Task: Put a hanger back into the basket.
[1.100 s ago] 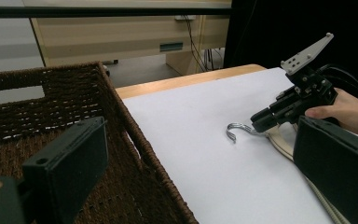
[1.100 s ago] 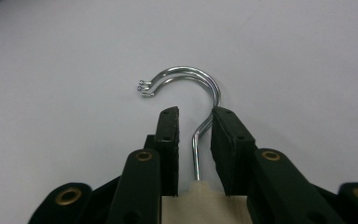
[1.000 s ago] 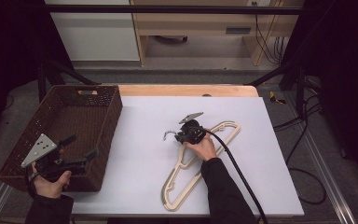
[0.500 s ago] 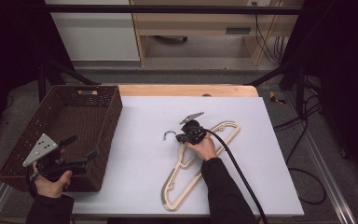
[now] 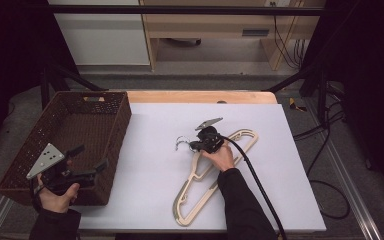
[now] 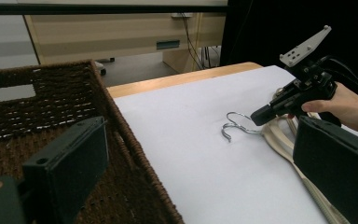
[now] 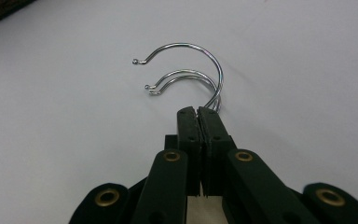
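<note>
Nearest, the left gripper [image 5: 87,159] hangs over the near right corner of the dark brown woven wicker basket [image 5: 45,131], its two black jaws standing wide apart with nothing between them. Just beyond, on the white table cover [image 5: 290,165], lies a stack of cream-coloured wooden clothes hangers [image 5: 200,192], running from the near edge up toward the middle of the table. At their upper end the right gripper [image 7: 198,112] has its jaws pressed together on the stems of the shiny chrome wire hooks [image 7: 186,70], having just closed on them; three curved hooks fan out past the jaw tips, close above the cover. No brand, label or writing can be read on any of these things.
</note>
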The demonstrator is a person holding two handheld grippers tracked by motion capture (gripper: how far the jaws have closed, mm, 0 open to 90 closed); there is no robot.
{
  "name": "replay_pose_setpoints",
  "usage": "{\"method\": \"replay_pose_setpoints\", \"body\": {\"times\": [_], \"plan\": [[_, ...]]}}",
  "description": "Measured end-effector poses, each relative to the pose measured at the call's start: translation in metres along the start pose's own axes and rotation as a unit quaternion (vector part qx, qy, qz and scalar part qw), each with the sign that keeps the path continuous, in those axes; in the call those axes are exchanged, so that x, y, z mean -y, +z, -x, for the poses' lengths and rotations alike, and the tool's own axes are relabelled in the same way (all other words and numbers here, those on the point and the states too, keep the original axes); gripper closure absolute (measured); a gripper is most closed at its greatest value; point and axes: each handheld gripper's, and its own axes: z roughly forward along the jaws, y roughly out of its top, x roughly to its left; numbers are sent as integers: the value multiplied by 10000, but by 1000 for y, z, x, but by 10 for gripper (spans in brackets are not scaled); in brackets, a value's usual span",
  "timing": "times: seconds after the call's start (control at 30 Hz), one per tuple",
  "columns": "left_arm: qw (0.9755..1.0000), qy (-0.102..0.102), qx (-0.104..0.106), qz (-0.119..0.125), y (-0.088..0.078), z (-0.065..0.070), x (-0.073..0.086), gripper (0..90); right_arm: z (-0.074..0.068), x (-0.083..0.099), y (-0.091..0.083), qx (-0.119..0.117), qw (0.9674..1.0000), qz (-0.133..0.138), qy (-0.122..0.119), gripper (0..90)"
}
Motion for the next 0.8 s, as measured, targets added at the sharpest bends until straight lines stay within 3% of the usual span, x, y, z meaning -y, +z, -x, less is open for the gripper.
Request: {"method": "replay_pose_setpoints", "body": {"times": [0.17, 0.4, 0.43, 0.67, 0.8], "plan": [[9999, 57, 121, -69, 5, 11, -2, 31, -2, -2, -9, -10, 9999, 89, -146, 891], [9990, 142, 361, -211, 18, 33, -5, 32, -8, -6, -22, -58, 9995, 242, -170, 891], [9988, 144, 403, -239, 21, 37, -6, 31, -8, -6, -24, -57, 9993, 266, -253, 891], [9965, 102, 664, -500, 49, 63, -8, 35, -8, -3, -33, -115, 9989, 399, -238, 892], [9938, 153, 838, -708, 71, 76, -6, 41, -8, -3, -38, -103, 9988, 435, -219, 892]]}}
